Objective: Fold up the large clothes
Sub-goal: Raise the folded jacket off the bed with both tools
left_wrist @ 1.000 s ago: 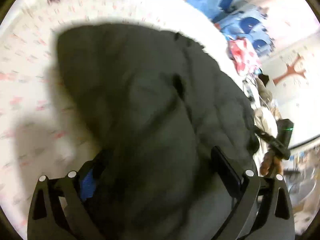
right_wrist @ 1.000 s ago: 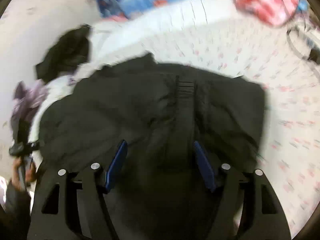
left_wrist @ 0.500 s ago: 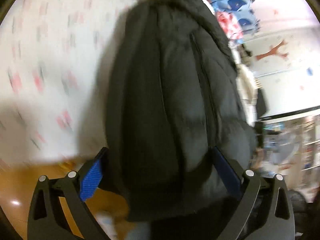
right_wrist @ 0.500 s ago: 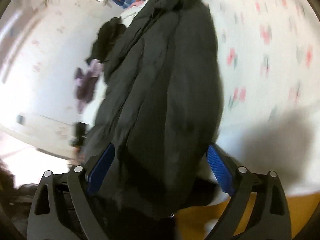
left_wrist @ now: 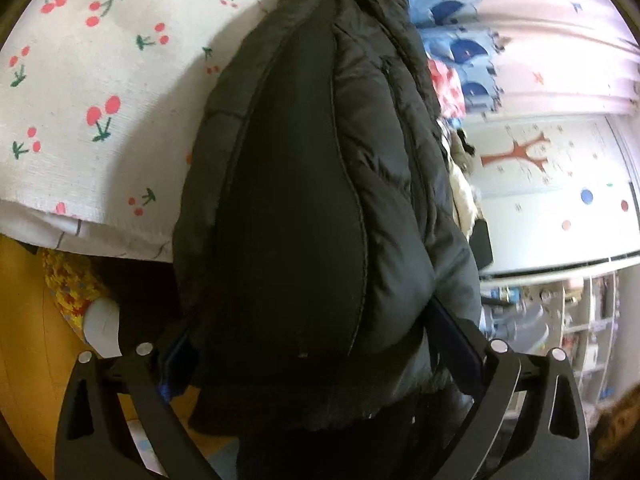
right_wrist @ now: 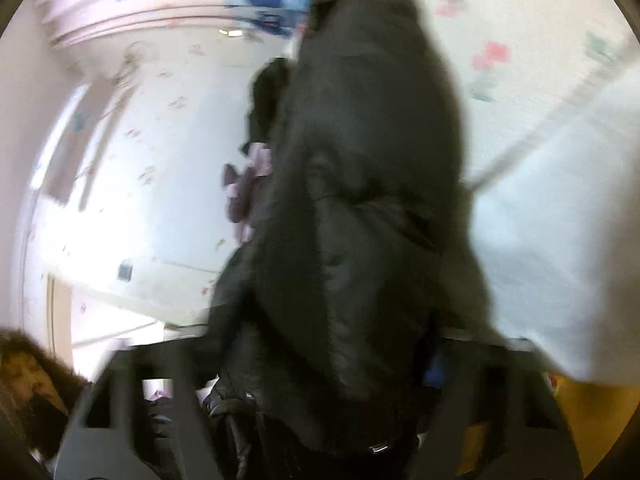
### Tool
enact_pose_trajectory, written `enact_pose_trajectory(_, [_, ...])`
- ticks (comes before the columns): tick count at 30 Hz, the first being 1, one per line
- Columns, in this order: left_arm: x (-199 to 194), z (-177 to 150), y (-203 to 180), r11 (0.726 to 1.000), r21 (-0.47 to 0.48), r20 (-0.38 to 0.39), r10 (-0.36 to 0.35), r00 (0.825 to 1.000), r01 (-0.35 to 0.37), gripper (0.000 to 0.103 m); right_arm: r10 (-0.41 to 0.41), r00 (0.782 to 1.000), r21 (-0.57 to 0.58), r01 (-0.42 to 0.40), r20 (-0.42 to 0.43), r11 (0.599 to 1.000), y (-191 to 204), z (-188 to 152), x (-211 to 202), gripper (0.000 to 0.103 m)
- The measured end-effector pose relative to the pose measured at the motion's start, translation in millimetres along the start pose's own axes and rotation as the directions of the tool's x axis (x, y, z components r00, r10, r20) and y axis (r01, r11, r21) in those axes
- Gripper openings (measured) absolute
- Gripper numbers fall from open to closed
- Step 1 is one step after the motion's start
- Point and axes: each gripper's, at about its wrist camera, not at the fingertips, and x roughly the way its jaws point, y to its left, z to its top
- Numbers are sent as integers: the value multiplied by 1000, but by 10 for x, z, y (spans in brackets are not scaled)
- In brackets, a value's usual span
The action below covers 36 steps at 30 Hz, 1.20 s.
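— Two grippers, one garment. What are the fingers of the left gripper (left_wrist: 316, 364) doing?

— They stand wide, one blue-padded finger (left_wrist: 178, 360) on each side of the thick hem end of the black quilted puffer jacket (left_wrist: 320, 184). The padding fills the gap and both pads lie against it, so the bundle is pinched between them. The jaws have just been closing a little on it.

— And the right gripper (right_wrist: 320, 368)?

— Its view is blurred. The jaws have just been closing sharply, and the same black jacket (right_wrist: 360, 200) bulges between the dark fingers, which seem pressed into it; I take it as gripped.

— Where does the jacket lie?

— It runs from the near edge of the bed away to the far side, folded lengthwise into a long roll, its near end hanging over the edge at the grippers. In the left view the white bedsheet printed with red cherries (left_wrist: 92, 92) spreads to its left, with orange floor (left_wrist: 28, 340) below the mattress edge.

— Anything beyond?

— A blue patterned quilt (left_wrist: 452, 12) at the far end, and a pale wall with a red tree sticker (left_wrist: 520, 152) to the right.
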Motion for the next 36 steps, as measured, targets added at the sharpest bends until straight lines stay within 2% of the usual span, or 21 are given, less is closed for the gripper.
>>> enact_pose_trajectory(1, [-6,-16,-43,1000,3,12,0,1000,0,73,7,1000,-34,-6,8,999,104,-5,19,29])
enact_pose_trajectory(2, [-65,-54,-60,1000,12,21,3,1000,-3,64,6,1000,-70,-4,19,998,217,25,56,19])
enact_pose_trajectory(4, [-166,-103,-235,999,46,49,21,999,-23,35,14,999,-128,-7,47,992,466,63,75,13])
enact_pose_trajectory(7, [-375,-146,-511,996,85,110,21,994,-31,17,32,993,-209,-8,112,978,942,152,11,10])
enact_pose_trajectory(11, [-655,-217,-903,989,150,166,-31,986,6,13,69,986,-293,-22,149,956,1473,175,-170,9])
enact_pose_trajectory(14, [-840,-379,-1106,976,214,155,-64,986,30,13,77,990,-314,-36,118,949,1623,95,-392,10])
enact_pose_trajectory(15, [-859,-434,-1100,973,229,122,-72,990,43,13,66,995,-299,-41,75,954,1563,59,-439,13])
enact_pose_trajectory(16, [-835,-477,-1036,969,238,72,-79,994,60,18,42,997,-286,-24,59,958,1518,36,-463,15])
enact_pose_trajectory(17, [-802,-503,-969,968,241,36,-76,996,65,25,3,999,-251,6,35,968,1357,-4,-502,28])
enact_pose_trajectory(18, [-712,-539,-811,970,230,-31,-68,997,73,45,-34,999,-200,35,6,979,1149,-52,-529,50])
enact_pose_trajectory(19, [-614,-566,-618,978,198,-87,-52,995,68,65,-63,998,-161,61,-10,985,995,-84,-554,60])
enact_pose_trajectory(20, [-540,-577,-421,985,163,-110,-34,993,51,69,-105,994,-99,101,-31,990,750,-129,-562,68])
enact_pose_trajectory(21, [-514,-572,-300,989,142,-111,-33,993,49,69,-124,991,-59,122,-47,991,591,-164,-556,68])
enact_pose_trajectory(23, [-530,-542,-22,992,77,-84,-95,992,101,74,-135,989,29,138,-67,990,227,-228,-579,69])
enact_pose_trajectory(25, [-628,-495,223,989,36,-9,-146,989,146,90,-117,991,57,121,-65,991,58,-278,-595,72])
enact_pose_trajectory(27, [-682,-449,372,985,6,38,-173,984,173,96,-72,996,75,77,-59,994,-32,-267,-589,87])
enact_pose_trajectory(28, [-678,-419,430,982,-11,49,-188,981,189,96,-62,997,80,66,-55,995,-68,-255,-545,90])
enact_pose_trajectory(33, [-491,-352,354,969,0,34,-245,969,245,96,65,998,93,-64,-13,994,-151,-151,-368,92])
enact_pose_trajectory(36, [-295,-382,172,966,25,1,-259,966,259,96,108,993,41,-106,-47,994,-73,-163,-136,91])
